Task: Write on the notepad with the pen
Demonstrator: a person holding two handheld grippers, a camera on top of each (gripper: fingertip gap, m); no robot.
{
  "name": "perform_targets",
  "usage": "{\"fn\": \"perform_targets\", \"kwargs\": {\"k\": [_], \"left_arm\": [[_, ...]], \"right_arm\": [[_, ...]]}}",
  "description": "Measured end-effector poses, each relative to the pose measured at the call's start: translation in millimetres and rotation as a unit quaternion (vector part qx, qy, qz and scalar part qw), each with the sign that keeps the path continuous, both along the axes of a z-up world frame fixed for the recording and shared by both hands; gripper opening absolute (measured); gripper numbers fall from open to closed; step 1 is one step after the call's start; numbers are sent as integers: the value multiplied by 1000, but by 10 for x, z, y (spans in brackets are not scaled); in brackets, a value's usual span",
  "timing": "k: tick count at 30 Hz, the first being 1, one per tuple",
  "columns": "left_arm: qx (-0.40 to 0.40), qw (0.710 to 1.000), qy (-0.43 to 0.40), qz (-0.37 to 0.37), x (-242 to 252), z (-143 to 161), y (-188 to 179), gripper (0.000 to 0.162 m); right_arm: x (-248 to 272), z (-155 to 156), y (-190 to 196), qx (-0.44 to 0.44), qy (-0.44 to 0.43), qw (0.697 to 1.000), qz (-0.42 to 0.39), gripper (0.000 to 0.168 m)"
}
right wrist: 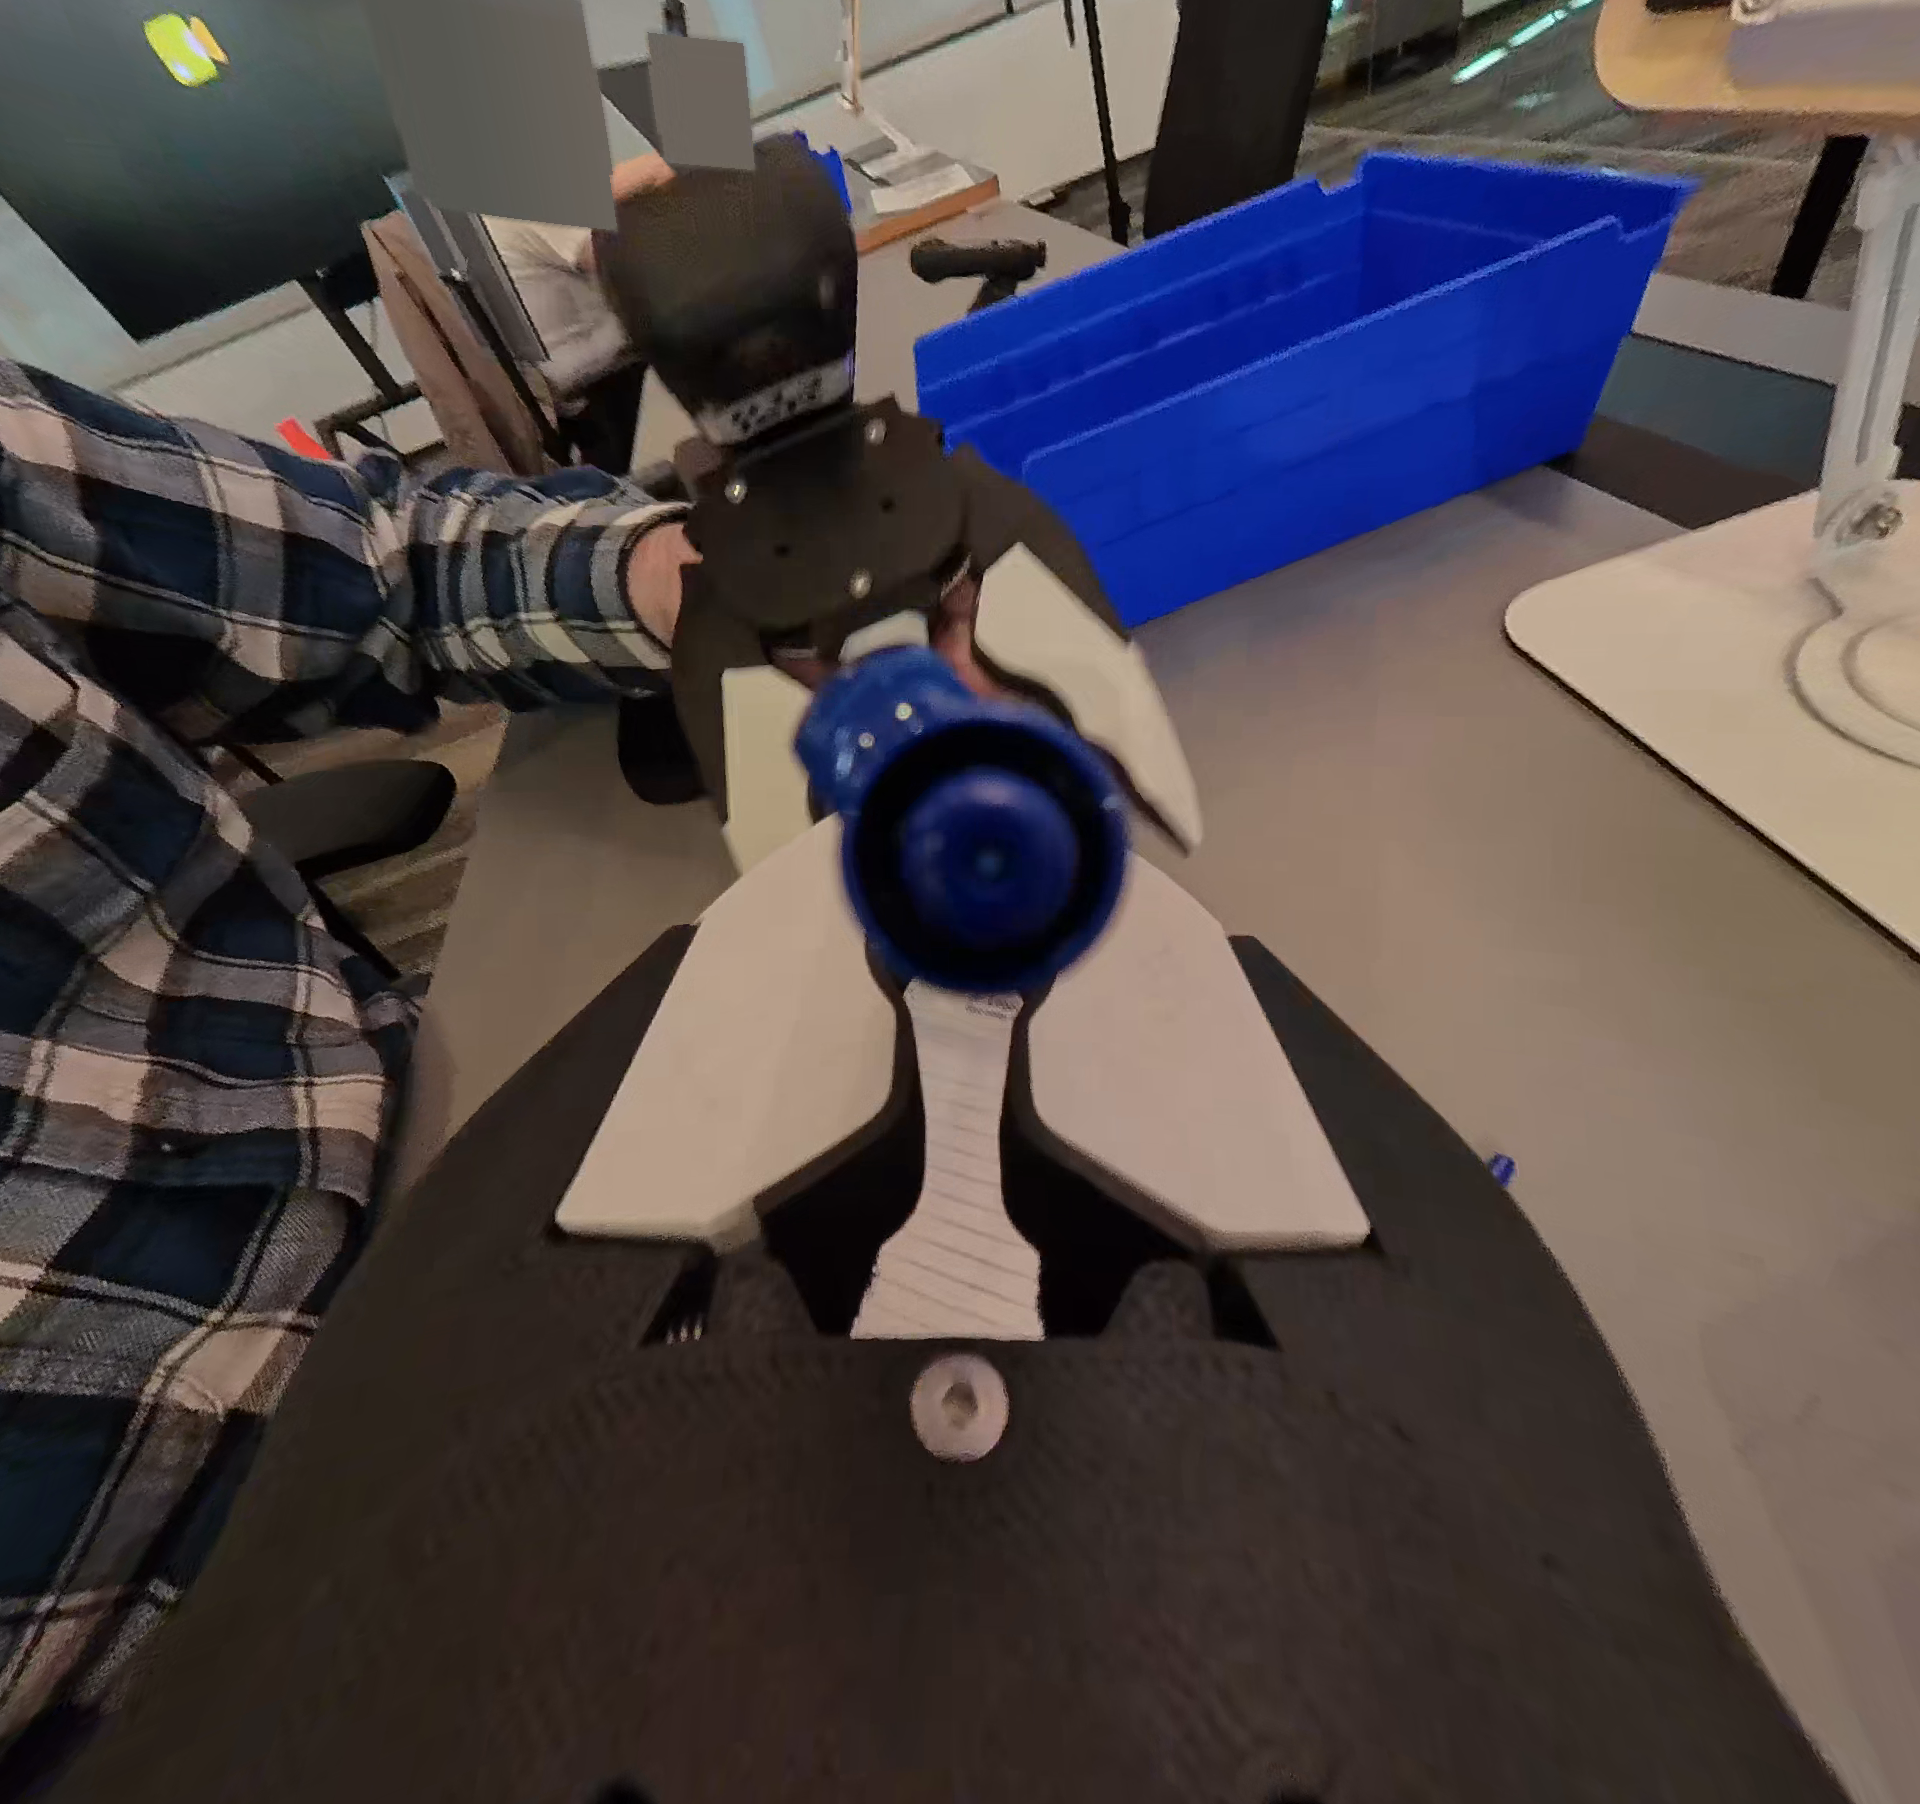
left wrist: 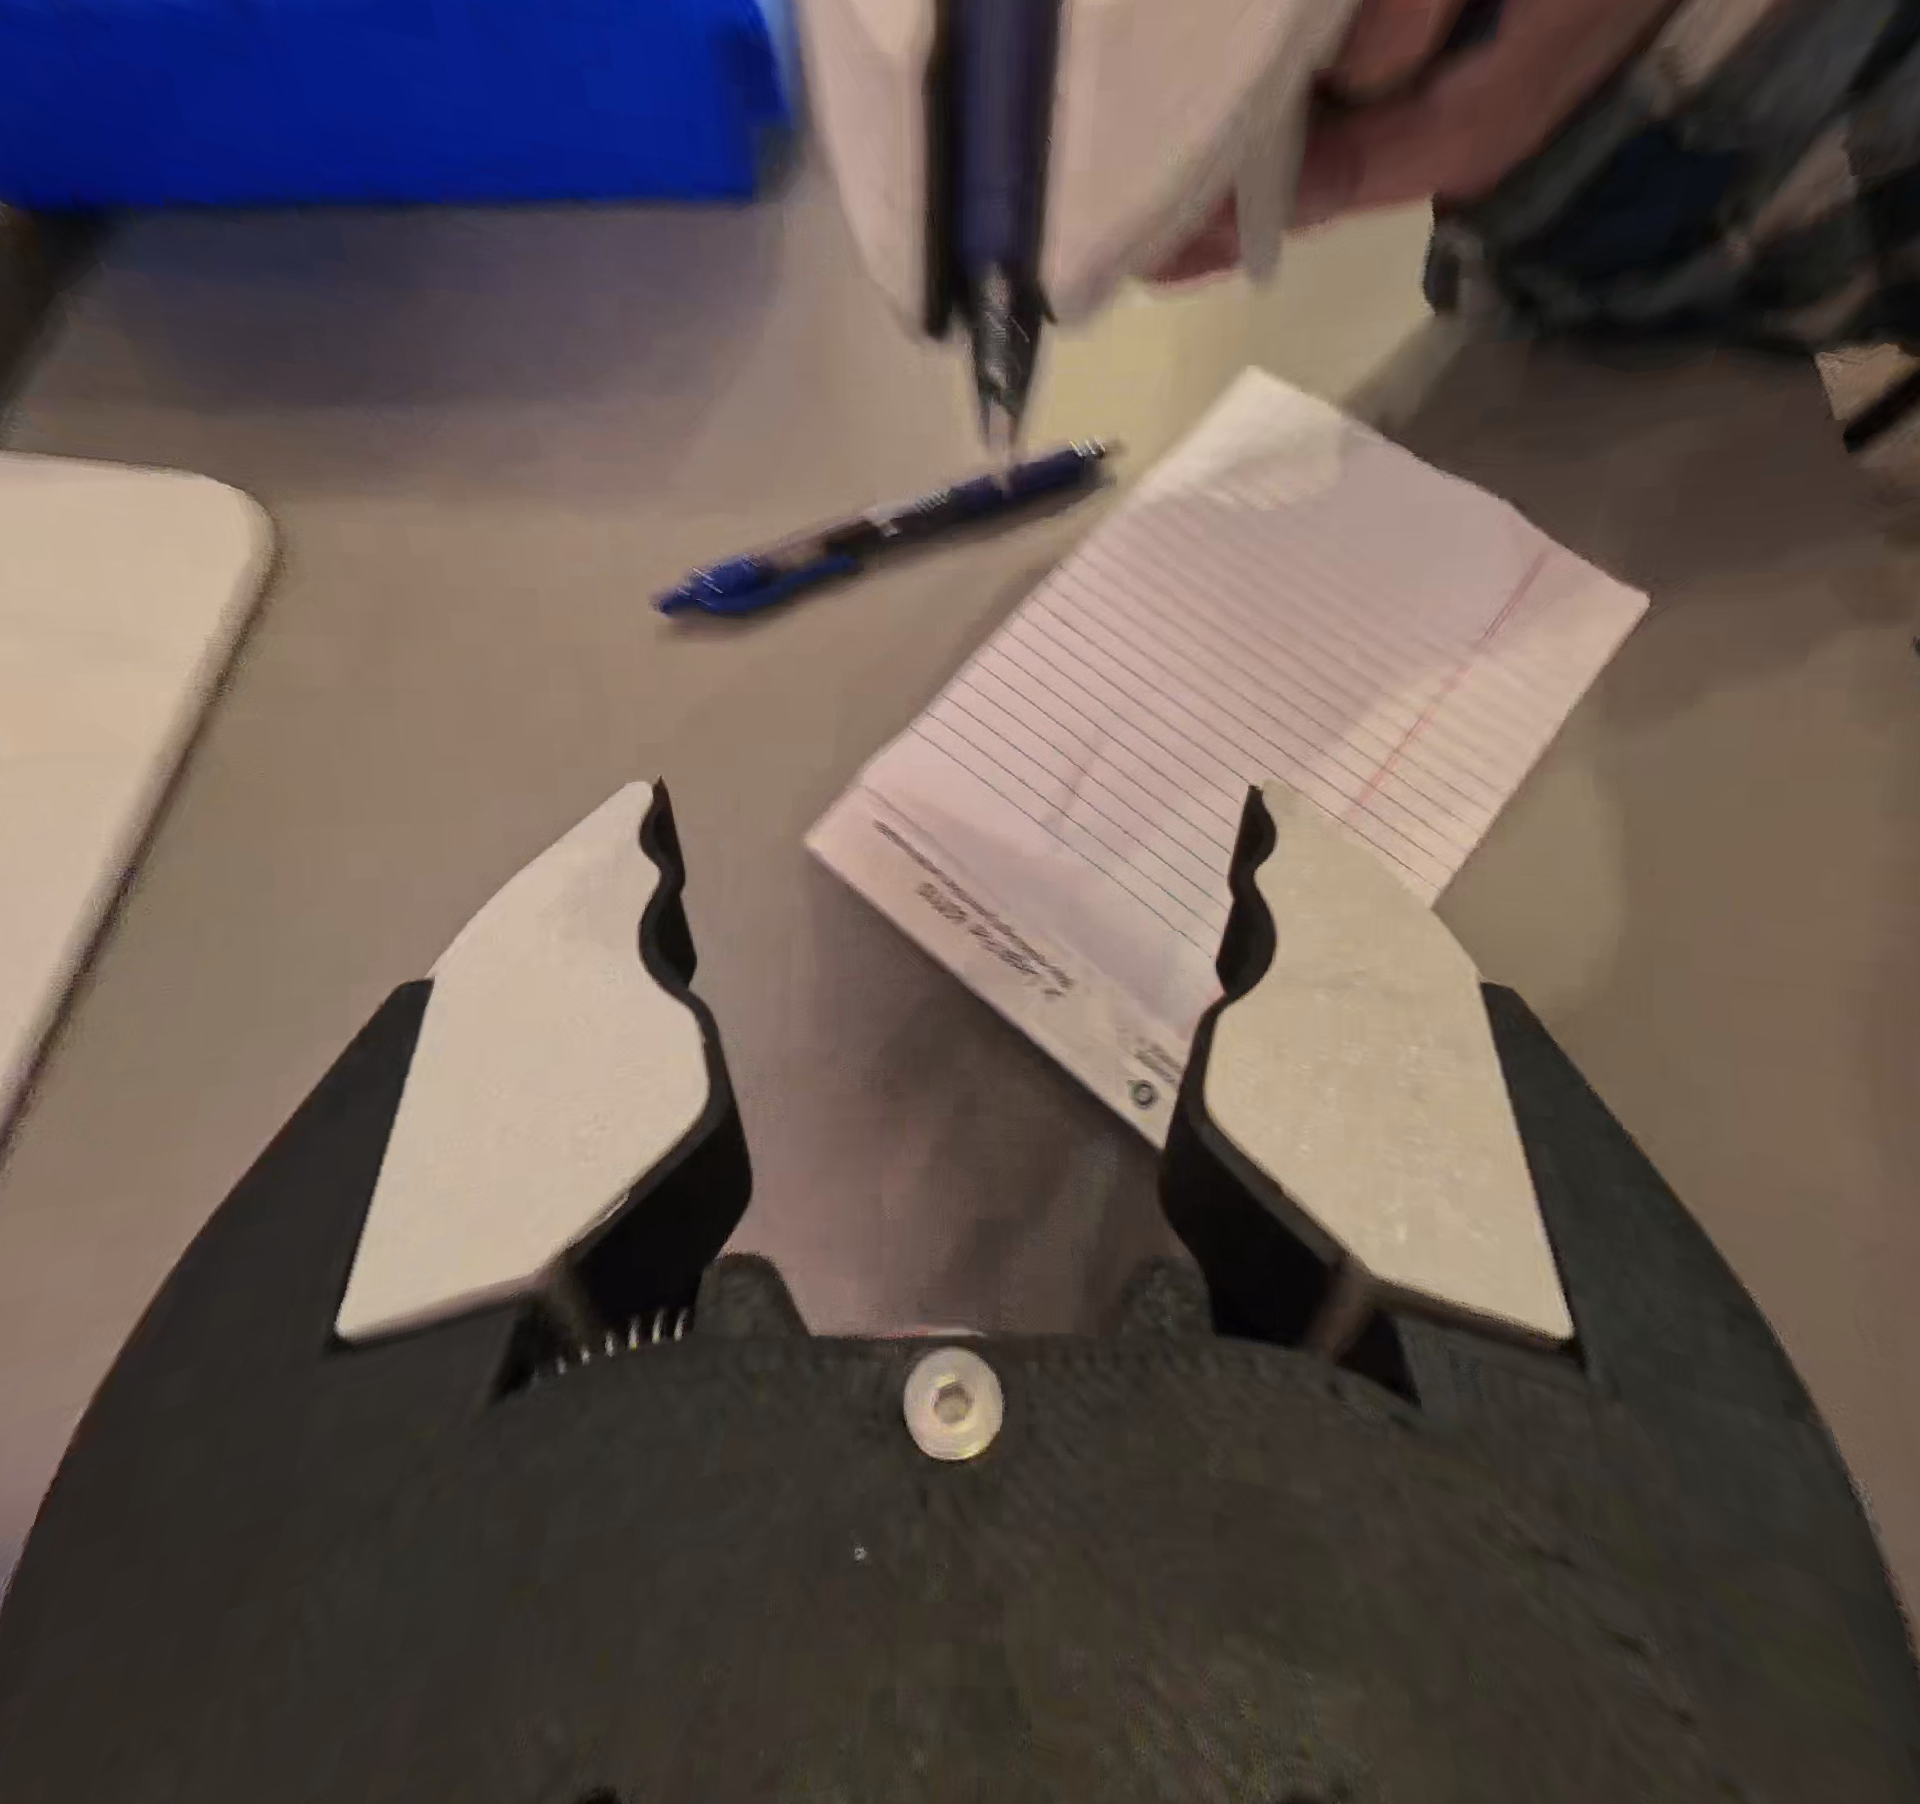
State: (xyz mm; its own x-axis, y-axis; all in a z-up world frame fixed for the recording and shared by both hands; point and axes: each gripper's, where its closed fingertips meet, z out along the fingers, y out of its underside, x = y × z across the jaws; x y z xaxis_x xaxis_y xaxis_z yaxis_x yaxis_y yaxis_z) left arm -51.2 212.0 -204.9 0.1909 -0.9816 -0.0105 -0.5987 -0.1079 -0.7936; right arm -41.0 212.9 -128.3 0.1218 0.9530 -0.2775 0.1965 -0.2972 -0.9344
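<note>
My right gripper (right wrist: 977, 944) is shut on a blue pen (right wrist: 982, 861), seen end-on. In the left wrist view it (left wrist: 997, 289) comes down from above, blurred, with the pen (left wrist: 987, 92) upright and its tip just above the table beside the notepad's far corner. The lined white notepad (left wrist: 1247, 694) lies slanted on the grey table and shows between my right fingers (right wrist: 966, 1183). A second blue pen (left wrist: 883, 528) lies on the table left of the pad. My left gripper (left wrist: 956, 809) is open and empty at the pad's near corner; one of its white fingers (right wrist: 1101, 715) shows beyond the held pen.
A blue plastic bin (right wrist: 1299, 383) stands at the back of the table and shows in the left wrist view (left wrist: 364, 40). A white stand base (right wrist: 1714, 715) lies to the side, also in the left wrist view (left wrist: 104, 715). A plaid sleeve (right wrist: 208, 715) reaches in from the left.
</note>
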Motion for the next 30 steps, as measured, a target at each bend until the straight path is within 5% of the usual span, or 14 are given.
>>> {"fn": "perform_targets", "kwargs": {"k": [1,9,12,14,19,23,24,27,28,29,30], "left_arm": [[24,1000,-16,7,-37,131,67,97],[289,955,-64,28,2,703,156,66],[331,942,-51,30,79,718,134,64],[358,929,-86,30,115,839,90,40],[399,913,-58,56,89,867,142,13],[432,898,-46,68,73,897,138,12],[436,896,-52,67,74,914,124,12],[451,889,-43,69,60,916,125,12],[465,882,-40,72,57,930,124,13],[471,878,-36,73,54,927,129,14],[471,878,-40,72,55,930,120,14]], "right_arm": [[-22,21,5,-5,8,1000,1,11],[-161,230,63,-139,160,977,19,11],[-180,251,42,-165,181,969,33,11],[-196,246,31,-174,186,966,37,11],[-214,238,14,-192,198,960,42,13],[-215,270,4,-206,216,953,49,83],[-214,283,-5,-211,221,951,53,10],[-220,287,-7,-209,221,951,51,11],[-221,293,-7,-211,224,950,50,76],[-221,291,-6,-214,225,949,48,91],[-219,295,-13,-218,229,947,52,89]]}}
